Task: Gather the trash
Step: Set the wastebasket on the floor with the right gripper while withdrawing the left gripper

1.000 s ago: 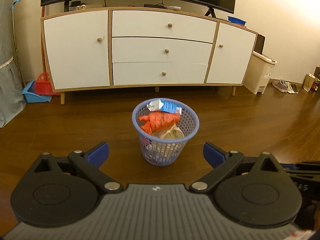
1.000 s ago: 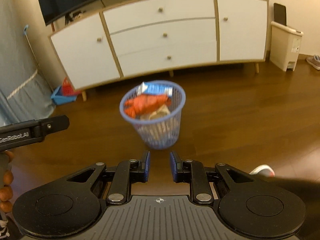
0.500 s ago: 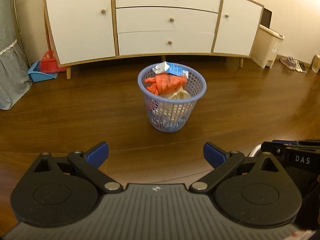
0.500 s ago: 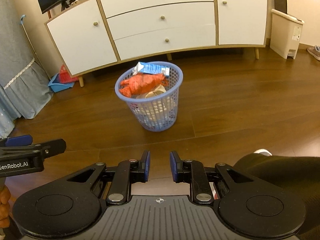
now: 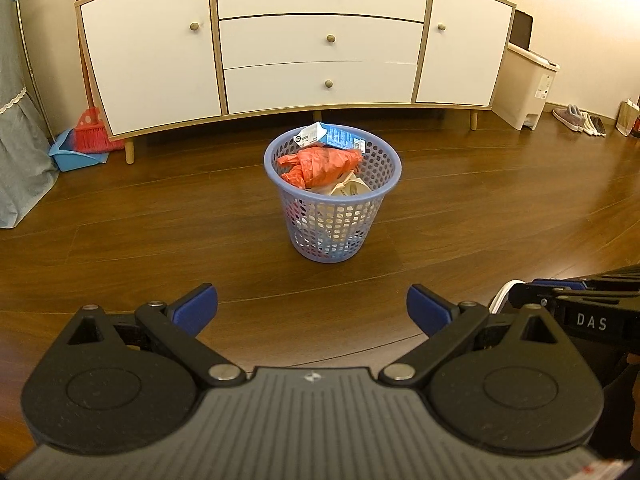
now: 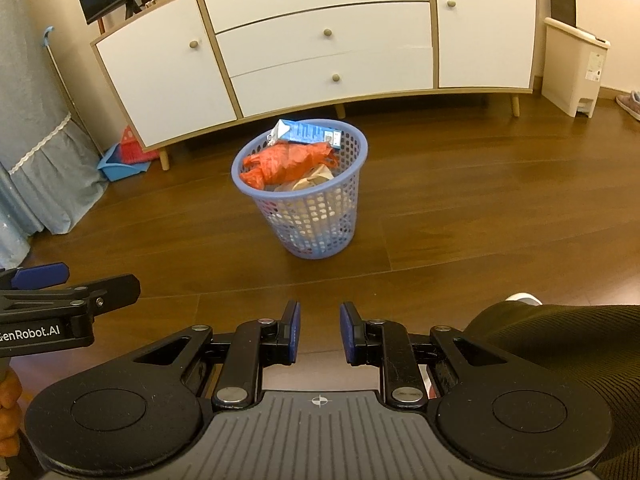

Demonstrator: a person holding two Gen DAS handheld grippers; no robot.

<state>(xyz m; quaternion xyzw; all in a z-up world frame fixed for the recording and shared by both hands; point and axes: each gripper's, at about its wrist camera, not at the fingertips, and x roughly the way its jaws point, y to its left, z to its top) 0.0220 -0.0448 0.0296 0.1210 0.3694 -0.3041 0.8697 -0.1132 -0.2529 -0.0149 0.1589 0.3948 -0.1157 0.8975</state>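
While basket holds carton, orange bag | left gripper spread | right gripper narrowly parted, empty

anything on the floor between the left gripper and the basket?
Nothing visible. Bare wood floor runs from the open left gripper to the blue mesh basket. The right gripper, partly open and empty, has the same clear line.
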